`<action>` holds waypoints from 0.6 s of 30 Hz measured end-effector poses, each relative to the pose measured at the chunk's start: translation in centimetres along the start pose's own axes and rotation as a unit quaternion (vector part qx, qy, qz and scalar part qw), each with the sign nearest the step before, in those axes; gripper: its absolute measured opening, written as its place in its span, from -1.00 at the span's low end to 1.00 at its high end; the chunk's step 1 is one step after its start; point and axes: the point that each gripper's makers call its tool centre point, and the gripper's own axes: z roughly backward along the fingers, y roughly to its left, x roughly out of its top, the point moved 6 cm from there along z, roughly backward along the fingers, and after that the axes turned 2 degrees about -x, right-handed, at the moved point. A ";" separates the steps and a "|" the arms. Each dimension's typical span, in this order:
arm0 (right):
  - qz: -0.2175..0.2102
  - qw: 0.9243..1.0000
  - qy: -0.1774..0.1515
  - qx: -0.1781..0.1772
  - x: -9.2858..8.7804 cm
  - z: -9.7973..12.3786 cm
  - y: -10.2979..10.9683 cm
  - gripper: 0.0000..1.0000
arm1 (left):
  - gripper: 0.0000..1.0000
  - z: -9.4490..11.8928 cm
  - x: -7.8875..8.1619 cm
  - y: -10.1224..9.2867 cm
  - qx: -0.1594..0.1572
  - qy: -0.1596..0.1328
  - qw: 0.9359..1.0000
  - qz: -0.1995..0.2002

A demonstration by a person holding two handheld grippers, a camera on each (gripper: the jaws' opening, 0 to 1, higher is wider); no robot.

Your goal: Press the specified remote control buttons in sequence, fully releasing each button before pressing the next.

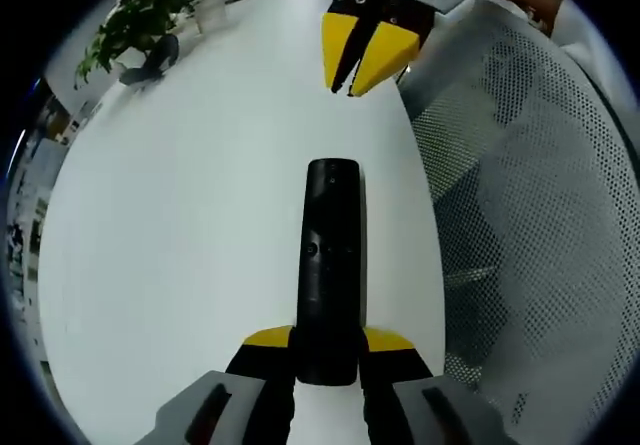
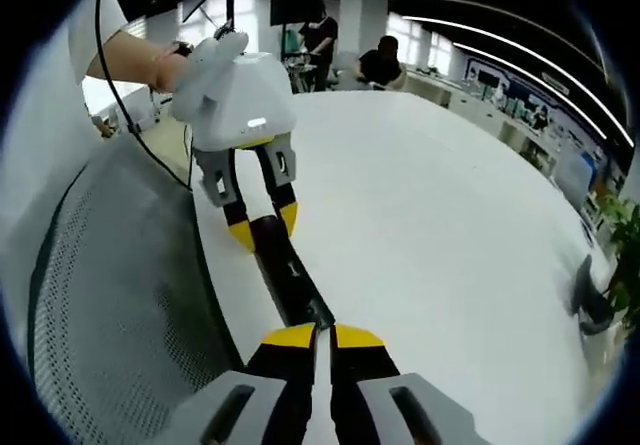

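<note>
A slim black remote control [image 1: 331, 255] lies lengthwise over the white table [image 1: 190, 225], near its edge. My left gripper [image 1: 328, 343] is shut on the remote's near end, yellow tips on both sides. In the right gripper view the same remote [image 2: 290, 280] runs from the left gripper [image 2: 262, 227] toward my right gripper [image 2: 320, 337], whose yellow jaws are shut together with nothing between them. The right gripper [image 1: 348, 83] hangs tips-down beyond the remote's far end, apart from it.
A grey mesh chair [image 1: 520, 225] stands right beside the table edge. A potted plant [image 1: 130, 25] and a dark object [image 2: 590, 300] sit at the table's far side. Seated people [image 2: 385, 63] are at the room's back.
</note>
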 end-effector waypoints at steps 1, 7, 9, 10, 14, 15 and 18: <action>0.005 1.000 0.002 0.004 0.1 -0.3 0.0 -1.00 | -0.56 0.0 0.0 -0.1 0.000 0.001 1.000 0.000; 0.049 0.998 0.029 0.025 0.1 -1.6 0.5 -1.00 | -0.56 0.0 0.0 -0.4 0.003 0.001 1.000 0.007; 0.057 0.997 0.034 0.032 0.0 -2.0 0.6 -1.00 | -0.56 0.0 -0.1 -0.4 0.003 -0.001 1.000 0.010; 0.060 0.997 0.038 0.038 0.0 -2.3 0.7 -1.00 | -0.56 0.0 -0.1 -0.4 0.003 -0.001 1.000 0.009; 0.071 0.994 0.053 0.056 -0.3 -3.2 0.9 -1.00 | -0.56 0.0 0.0 -0.4 0.004 0.003 1.000 0.009; 0.075 0.994 0.056 0.058 -0.4 -3.4 0.9 -1.00 | -0.56 0.0 0.0 -0.4 0.005 0.003 1.000 0.008; 0.082 0.992 0.072 0.065 -0.9 -4.1 0.8 -1.00 | -0.55 0.0 -0.1 -0.4 0.004 -0.001 1.000 0.010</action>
